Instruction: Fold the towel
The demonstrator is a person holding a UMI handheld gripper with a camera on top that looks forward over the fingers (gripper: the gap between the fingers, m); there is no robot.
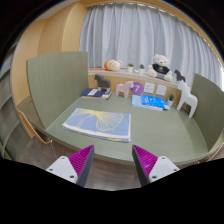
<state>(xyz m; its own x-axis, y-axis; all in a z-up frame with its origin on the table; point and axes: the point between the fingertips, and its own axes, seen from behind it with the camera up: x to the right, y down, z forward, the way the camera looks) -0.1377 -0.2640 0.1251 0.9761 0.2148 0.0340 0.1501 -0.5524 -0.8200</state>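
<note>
A towel (98, 123) lies flat on the green table top (150, 128), beyond my fingers and a little to the left. It is light blue and white with a yellow pattern and looks folded into a rectangle. My gripper (113, 163) is open and empty, held above the table's near wooden edge. Its magenta pads (83, 160) stand wide apart with nothing between them.
Green partition panels (55, 78) stand at the table's left and right. A shelf at the back carries toys, a white plush (160, 65), cards and a white figure (185, 98). A book (97, 93) lies at the far left. A wooden chair (32, 128) stands at left. Curtains hang behind.
</note>
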